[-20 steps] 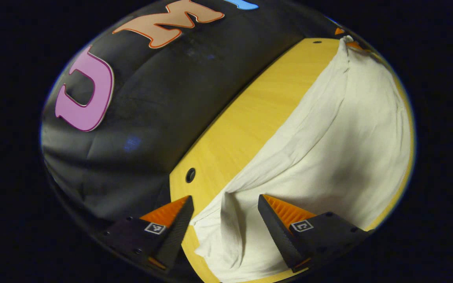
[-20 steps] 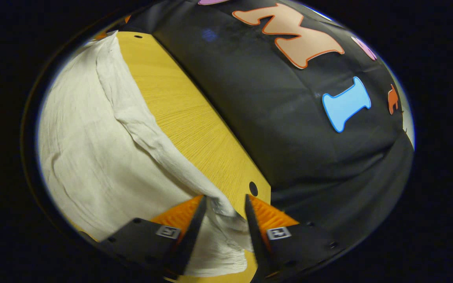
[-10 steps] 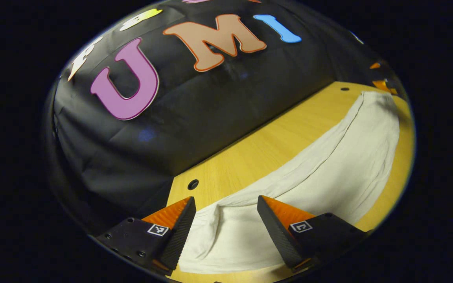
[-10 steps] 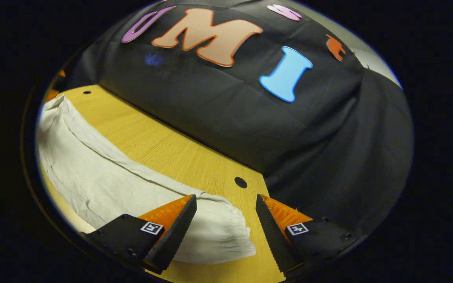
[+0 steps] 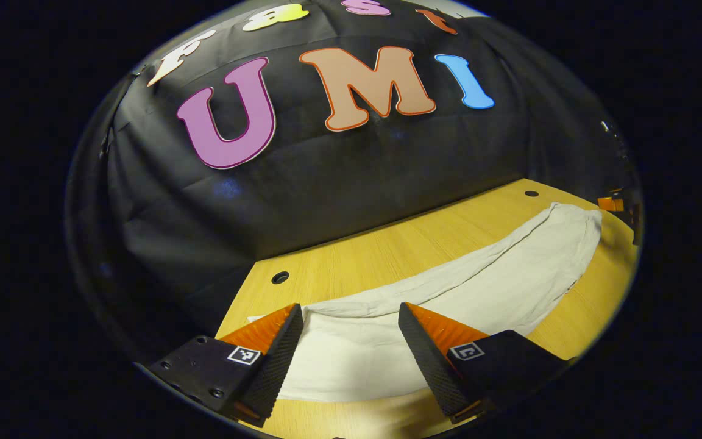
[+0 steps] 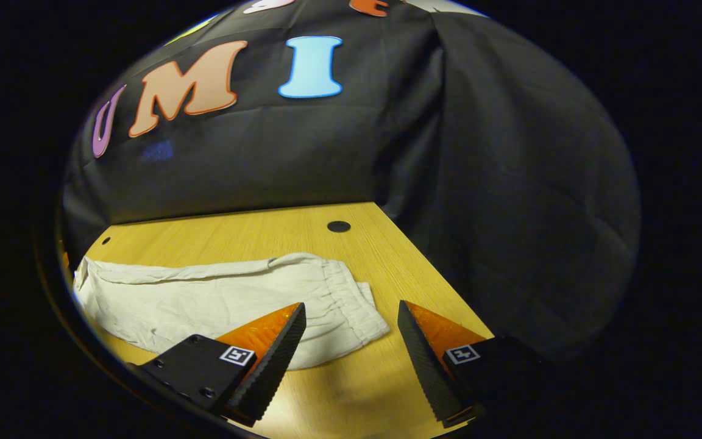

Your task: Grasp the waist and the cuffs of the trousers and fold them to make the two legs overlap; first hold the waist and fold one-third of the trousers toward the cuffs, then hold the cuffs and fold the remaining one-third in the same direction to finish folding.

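Note:
The white trousers lie flat on the wooden table as one long strip, legs overlapped. In the left gripper view their near end lies just beyond and below my left gripper, which is open and holds nothing. In the right gripper view the gathered elastic waist is the near end of the trousers. My right gripper hovers open a little above and in front of that waist, touching nothing.
The table has small round holes near its corners. Black cloth walls stand close behind the table's far edge and along its right side. Bare wood lies between the trousers and the far edge.
My right gripper opened and let go of the waist. Both grippers drew back and tilted up from the cloth. The trousers have settled flat on the table.

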Tool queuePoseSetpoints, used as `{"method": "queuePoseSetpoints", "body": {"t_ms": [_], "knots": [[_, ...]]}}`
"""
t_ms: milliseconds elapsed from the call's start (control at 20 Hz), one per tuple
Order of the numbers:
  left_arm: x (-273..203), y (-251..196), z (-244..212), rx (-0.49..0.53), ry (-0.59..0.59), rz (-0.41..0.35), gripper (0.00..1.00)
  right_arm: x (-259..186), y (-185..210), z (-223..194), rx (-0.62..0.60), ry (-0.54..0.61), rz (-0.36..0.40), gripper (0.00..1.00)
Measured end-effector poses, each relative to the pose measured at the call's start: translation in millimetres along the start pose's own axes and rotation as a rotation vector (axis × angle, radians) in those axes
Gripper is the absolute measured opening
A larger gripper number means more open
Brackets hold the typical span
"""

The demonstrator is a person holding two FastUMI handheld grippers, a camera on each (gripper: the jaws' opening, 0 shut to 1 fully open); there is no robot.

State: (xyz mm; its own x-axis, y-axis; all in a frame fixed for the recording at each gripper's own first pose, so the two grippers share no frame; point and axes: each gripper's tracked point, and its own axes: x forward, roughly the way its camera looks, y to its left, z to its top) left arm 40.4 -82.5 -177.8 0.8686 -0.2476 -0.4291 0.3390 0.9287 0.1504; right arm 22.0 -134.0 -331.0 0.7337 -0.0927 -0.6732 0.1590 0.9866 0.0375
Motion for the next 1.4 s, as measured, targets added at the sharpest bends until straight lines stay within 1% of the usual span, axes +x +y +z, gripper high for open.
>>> {"method": "queuePoseSetpoints", "body": {"t_ms": [200,250,300,350,500,550,700,750,850,900,950,1000,1050,1100,1200,1250,1300,1350,1400], "knots": [[-12.1,-1.3,1.7,0.016,0.003,0.016,0.96,7.2,-8.6,-20.8,0.095,0.07,-0.003,0.99],[-14.8,-1.8,0.4,0.021,0.004,0.019,0.96,10.4,-9.3,-24.2,0.116,0.087,-0.001,0.94],[-18.5,-2.1,-0.9,0.024,0.008,0.022,0.96,13.0,-7.6,-27.5,0.143,0.103,0.007,0.92],[-24.9,-3.8,-3.5,0.026,0.007,0.027,0.96,16.1,-6.9,-29.7,0.167,0.115,0.012,0.96],[-37.0,-4.3,-5.9,0.026,0.012,0.045,0.96,29.9,-4.9,-38.8,0.22,0.155,0.009,0.96],[-38.9,-3.5,-5.7,0.029,0.008,0.05,0.96,34.3,-5.2,-40.0,0.238,0.164,0.003,0.92],[-44.3,-2.8,-10.3,0.035,0.021,0.066,0.96,42.9,-4.1,-44.3,0.292,0.192,-0.001,0.92],[-45.8,-1.9,-11.8,0.032,0.026,0.071,0.96,45.3,-4.3,-46.8,0.301,0.202,-0.002,0.96],[-48.3,-2.0,-13.3,0.024,0.034,0.08,0.96,48.8,-3.0,-49.2,0.307,0.213,0.007,0.96],[-49.0,-2.8,-12.8,0.022,0.034,0.083,0.96,51.0,-3.7,-48.7,0.301,0.203,0.007,0.92],[-50.0,-3.1,-14.2,0.024,0.04,0.09,0.96,51.6,-2.4,-51.1,0.297,0.217,0.011,0.92],[-52.2,-3.7,-15.0,0.029,0.046,0.093,0.96,53.5,-3.1,-50.6,0.284,0.218,0.012,0.8],[-53.4,-4.6,-14.3,0.034,0.046,0.097,0.96,54.1,-1.0,-53.4,0.28,0.238,0.029,0.68],[-54.5,-6.0,-13.5,0.036,0.044,0.098,0.96,51.3,3.6,-52.4,0.289,0.248,0.057,0.55],[-57.3,-9.1,-15.5,0.036,0.053,0.104,0.96,52.0,4.5,-49.8,0.285,0.249,0.076,0.26],[-57.8,-11.6,-16.0,0.034,0.059,0.108,0.96,52.6,5.7,-50.0,0.267,0.252,0.09,0.18],[-59.1,-14.6,-15.1,0.027,0.058,0.108,0.96,54.4,5.7,-49.2,0.248,0.236,0.093,0.17],[-61.4,-18.0,-14.6,0.019,0.059,0.109,0.96,53.5,8.1,-43.3,0.231,0.224,0.105,0.05],[-63.3,-20.3,-12.4,0.007,0.058,0.112,0.96,50.2,8.5,-35.3,0.218,0.205,0.115,0.1]]}}
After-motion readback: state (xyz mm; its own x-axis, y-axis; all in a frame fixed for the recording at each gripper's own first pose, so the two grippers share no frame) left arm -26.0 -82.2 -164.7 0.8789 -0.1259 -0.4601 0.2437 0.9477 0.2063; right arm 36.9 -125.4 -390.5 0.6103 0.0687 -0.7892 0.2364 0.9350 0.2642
